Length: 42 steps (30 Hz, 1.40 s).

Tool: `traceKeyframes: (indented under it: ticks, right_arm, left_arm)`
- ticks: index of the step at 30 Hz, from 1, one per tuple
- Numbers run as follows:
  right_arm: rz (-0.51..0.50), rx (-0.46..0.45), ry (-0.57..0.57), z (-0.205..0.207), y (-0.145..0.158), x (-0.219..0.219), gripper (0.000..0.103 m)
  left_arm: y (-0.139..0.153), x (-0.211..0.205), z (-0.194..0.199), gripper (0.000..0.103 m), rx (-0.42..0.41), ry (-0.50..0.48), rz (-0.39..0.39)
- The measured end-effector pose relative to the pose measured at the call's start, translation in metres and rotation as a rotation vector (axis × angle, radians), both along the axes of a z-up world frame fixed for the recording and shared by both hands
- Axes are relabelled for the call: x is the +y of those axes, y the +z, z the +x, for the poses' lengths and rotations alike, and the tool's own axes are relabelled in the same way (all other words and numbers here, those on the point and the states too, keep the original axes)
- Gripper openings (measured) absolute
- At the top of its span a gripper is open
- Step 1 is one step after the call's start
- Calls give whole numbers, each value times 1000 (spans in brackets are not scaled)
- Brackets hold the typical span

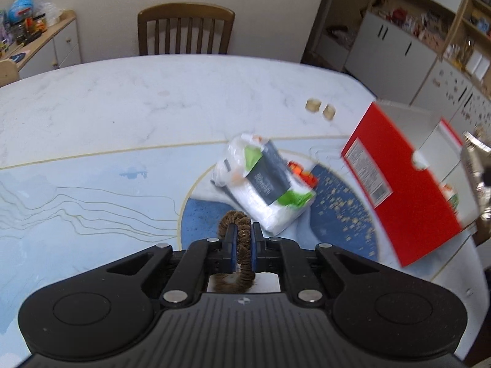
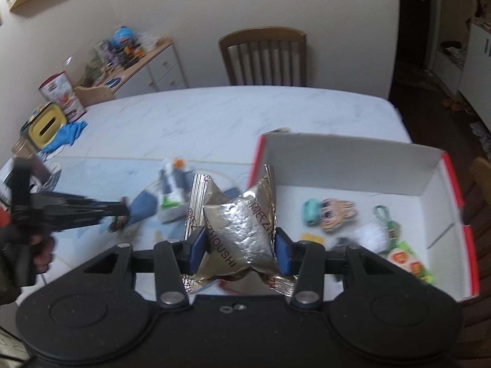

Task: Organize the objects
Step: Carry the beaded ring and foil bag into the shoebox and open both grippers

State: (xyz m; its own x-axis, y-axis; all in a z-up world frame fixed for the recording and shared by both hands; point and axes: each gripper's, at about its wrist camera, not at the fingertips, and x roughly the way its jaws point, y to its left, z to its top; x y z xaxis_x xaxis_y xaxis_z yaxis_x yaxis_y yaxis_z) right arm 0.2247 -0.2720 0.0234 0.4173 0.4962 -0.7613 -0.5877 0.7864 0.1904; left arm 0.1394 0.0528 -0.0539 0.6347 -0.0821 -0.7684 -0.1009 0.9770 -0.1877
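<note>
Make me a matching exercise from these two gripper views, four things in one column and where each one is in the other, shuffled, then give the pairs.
Things:
1. hair tie
2. foil packet
3. wipes pack
4. cartoon keychain

Places:
A. inside the red box
B. clamped in the left gripper
C. lying on the table
D. clamped in the right gripper

Pairs: 1-B, 2-D, 3-C, 4-A
</note>
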Motion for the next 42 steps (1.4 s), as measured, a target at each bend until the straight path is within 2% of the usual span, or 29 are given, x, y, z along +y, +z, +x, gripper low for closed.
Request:
traceKeyframes:
  ticks: [9,13,23,36,42]
  right_arm:
    - [-62,-29,-73,35,-6,-49,45]
    - [-86,-24,-101,51,-13,-69,45]
    - [-117,-19,-83,76,-31,-100,45]
    - [-134,-19,-25,100,-42,-115,45]
    - [-125,-11,-4,107,-48,-114,45]
  left_arm:
    - [50,-42,-3,8,-70,-26,-18]
    - [67,-72,9,8,-91,-62,-25]
    - [103,-158,50,8,-151,-190,-14]
    - [86,-250,110,8,-107,-304,24]
    - [62,-279,139,8,-46,-330,84]
